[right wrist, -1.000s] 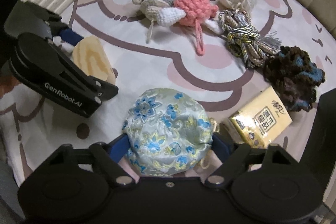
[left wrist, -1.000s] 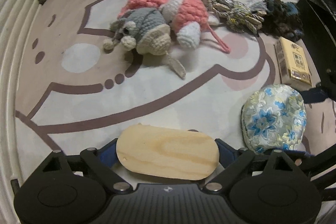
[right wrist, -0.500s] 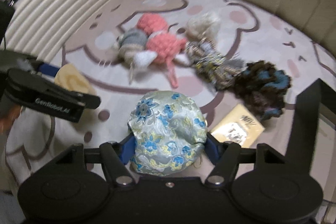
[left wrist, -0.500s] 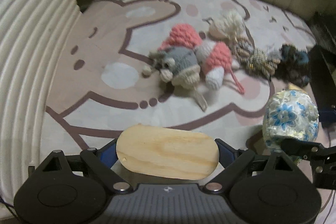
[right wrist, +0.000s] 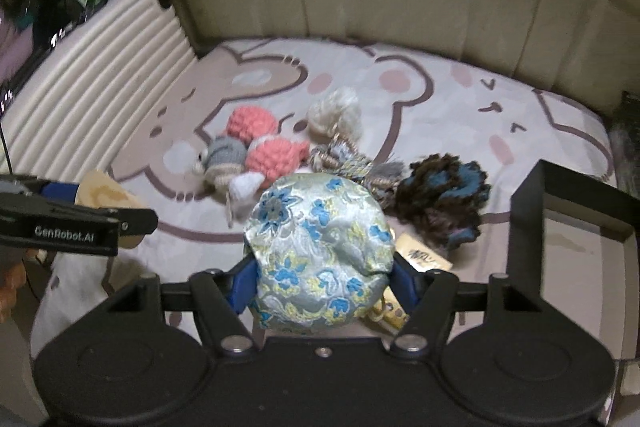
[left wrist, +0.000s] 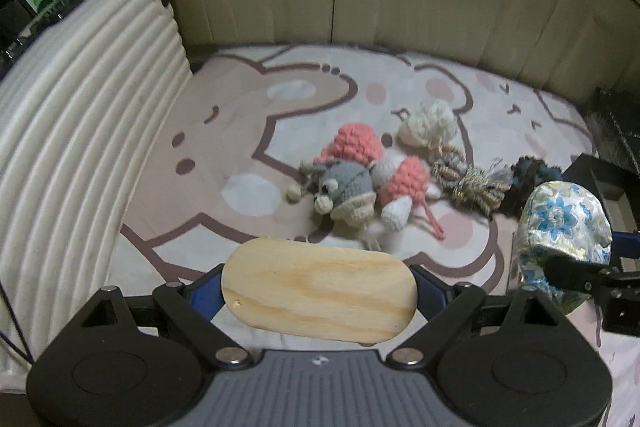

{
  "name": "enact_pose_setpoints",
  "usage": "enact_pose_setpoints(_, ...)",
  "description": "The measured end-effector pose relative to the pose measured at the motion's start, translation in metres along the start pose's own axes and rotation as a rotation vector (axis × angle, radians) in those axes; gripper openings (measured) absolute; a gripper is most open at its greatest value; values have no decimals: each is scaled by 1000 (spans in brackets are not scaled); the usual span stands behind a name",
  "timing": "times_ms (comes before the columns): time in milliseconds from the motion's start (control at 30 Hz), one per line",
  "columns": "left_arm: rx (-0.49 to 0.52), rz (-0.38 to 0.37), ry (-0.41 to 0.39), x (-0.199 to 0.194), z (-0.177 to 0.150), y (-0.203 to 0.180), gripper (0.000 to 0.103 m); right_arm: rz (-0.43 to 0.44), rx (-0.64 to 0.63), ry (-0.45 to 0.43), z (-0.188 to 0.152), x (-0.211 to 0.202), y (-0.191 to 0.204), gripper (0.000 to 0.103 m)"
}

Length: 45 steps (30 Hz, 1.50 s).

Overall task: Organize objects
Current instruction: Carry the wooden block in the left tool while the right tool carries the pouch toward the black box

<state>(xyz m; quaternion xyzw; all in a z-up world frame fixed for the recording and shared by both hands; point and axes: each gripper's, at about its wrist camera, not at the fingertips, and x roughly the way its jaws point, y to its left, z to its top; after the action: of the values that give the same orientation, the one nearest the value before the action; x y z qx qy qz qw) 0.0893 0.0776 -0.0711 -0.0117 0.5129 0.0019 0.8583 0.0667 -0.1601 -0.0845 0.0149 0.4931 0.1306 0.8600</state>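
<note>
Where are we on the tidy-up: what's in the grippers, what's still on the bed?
Nothing looks sorted yet. In hand: the left gripper holds the wooden oval board; the right gripper holds the floral brocade pouch. Left on the bedsheet: crochet toys, cream yarn ball, rope knot, dark pompom, yellow packet.

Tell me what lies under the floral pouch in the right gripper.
Below the raised floral pouch, a yellow packet lies on the bear-print sheet, only its corner and lower edge showing. The pouch covers the rest.
</note>
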Motion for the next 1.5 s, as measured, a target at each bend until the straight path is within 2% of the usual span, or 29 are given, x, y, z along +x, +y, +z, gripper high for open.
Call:
enact_pose_setpoints(133,-3,-4,-21,-11,0,-6,92,-7,54,-41,1,-13,-7,69)
enact_pose_setpoints(467,1,1,-77,-35,1,-21,92,-35,83,-114,-1,-39,-16,69)
enact_pose_setpoints(900,11,-27,-95,-43,5,-47,92,-62,105,-149,-7,-63,-36,69)
enact_pose_setpoints(1500,133,-104,-88,-42,11,-135,92,-145,228,-193,-37,-98,-113,69)
